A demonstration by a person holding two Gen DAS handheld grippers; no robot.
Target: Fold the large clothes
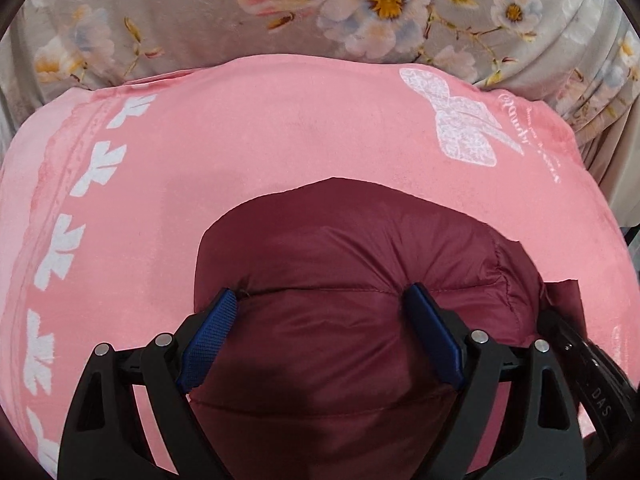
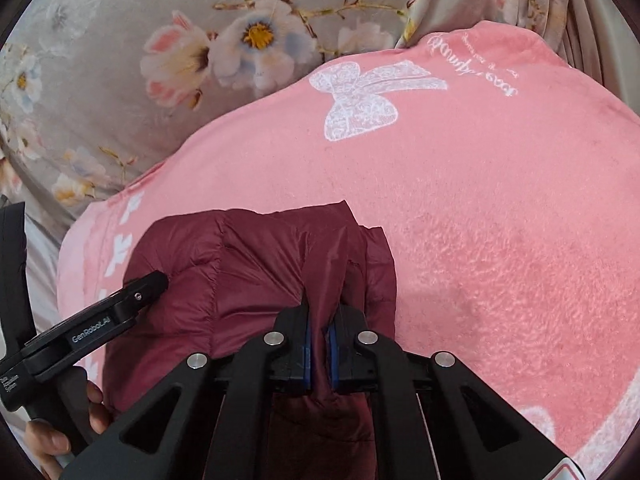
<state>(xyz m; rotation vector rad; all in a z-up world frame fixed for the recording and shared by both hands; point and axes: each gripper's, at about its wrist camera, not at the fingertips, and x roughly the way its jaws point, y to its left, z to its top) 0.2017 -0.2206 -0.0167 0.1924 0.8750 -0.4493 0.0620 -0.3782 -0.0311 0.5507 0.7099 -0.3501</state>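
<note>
Pink blanket (image 2: pixel 500 208), jacket (image 2: pixel 248 264) in right tool (image 2: pixel 319 344)

The right tongs (image 2: pixel 319 344) pinch a fold of the maroon puffer jacket (image 2: pixel 248 264), which lies on a pink blanket (image 2: pixel 480 200) over a floral sheet (image 2: pixel 120 60). The left tongs (image 2: pixel 148 284) touch the jacket's left side.

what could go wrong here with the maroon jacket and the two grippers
The right gripper pinches only a thin ridge of the slick maroon jacket, so the fabric may slip out. The left gripper stands open astride the puffy jacket, so it may close on too much bulk. Dragging could also ruck the pink blanket beneath.
</note>
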